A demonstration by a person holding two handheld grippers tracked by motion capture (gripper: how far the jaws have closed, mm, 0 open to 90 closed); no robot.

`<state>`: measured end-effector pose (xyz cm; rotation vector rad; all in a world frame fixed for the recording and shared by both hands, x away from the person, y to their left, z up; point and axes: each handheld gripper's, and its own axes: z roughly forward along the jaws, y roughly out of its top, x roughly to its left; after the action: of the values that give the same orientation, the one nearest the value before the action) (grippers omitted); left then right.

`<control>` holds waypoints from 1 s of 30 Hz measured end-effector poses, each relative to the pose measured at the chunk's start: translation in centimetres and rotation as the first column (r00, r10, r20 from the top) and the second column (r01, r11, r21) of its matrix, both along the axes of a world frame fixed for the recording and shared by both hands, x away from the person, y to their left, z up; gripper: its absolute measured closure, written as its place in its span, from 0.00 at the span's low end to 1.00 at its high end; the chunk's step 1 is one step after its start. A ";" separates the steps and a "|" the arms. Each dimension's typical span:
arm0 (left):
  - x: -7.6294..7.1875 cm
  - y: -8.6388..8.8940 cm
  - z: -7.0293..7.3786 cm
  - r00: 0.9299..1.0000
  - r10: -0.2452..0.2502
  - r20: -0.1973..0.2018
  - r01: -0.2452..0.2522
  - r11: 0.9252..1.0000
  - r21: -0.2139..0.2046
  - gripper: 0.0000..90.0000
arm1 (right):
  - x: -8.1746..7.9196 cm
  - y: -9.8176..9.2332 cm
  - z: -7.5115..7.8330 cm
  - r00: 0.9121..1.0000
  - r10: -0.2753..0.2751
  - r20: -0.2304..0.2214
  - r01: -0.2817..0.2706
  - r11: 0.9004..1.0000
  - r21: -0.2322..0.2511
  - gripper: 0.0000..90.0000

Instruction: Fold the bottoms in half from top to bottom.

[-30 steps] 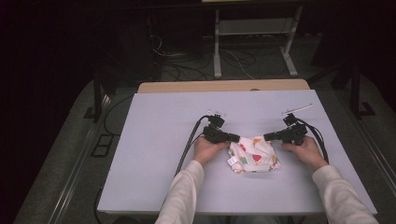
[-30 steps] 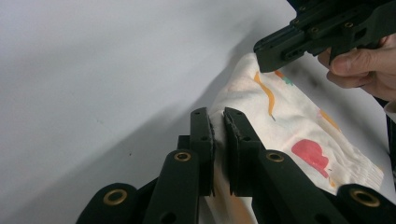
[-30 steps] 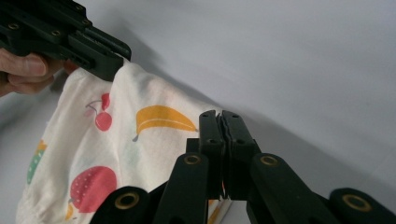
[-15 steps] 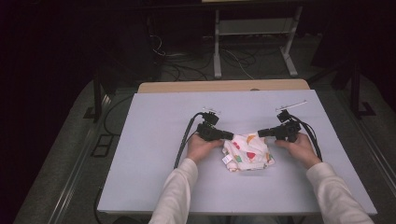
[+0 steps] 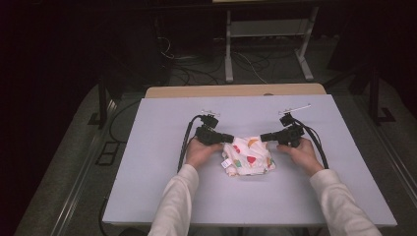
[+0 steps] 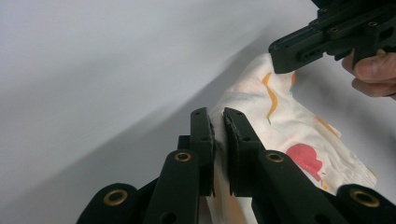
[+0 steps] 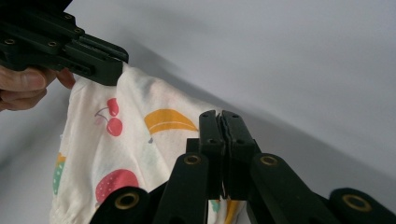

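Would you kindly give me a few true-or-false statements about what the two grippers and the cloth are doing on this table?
1. Both grippers pinch the white fruit-print cloth. True.
2. The left gripper stands wide open. False: it is shut on the cloth's edge.
3. The right gripper grips the cloth's opposite upper corner. True.
4. The cloth lies flat and spread out. False: it hangs bunched between the grippers.
5. The pale grey table carries a plate. False: none is there.

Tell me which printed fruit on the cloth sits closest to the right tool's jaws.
The yellow banana print on the cloth: it lies just beside the right tool, while the cherries and red strawberry sit farther off.
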<state>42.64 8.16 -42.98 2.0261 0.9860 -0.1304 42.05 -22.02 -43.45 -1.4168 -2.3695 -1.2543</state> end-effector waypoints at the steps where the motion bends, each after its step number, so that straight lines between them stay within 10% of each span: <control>1: 0.0 0.1 0.0 1.000 0.007 -0.001 -0.007 1.000 0.001 0.91 | 0.1 0.3 0.1 1.000 -0.002 0.000 0.002 1.000 -0.002 0.96; 30: 2.9 1.1 0.2 0.995 0.085 0.053 -0.082 0.995 -0.050 0.91 | 1.4 1.2 -0.6 0.993 -0.115 0.032 0.113 0.992 0.051 0.96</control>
<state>45.54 9.23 -42.82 1.9318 1.0222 -0.0528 43.47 -20.81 -44.04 -1.5479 -2.2912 -1.3659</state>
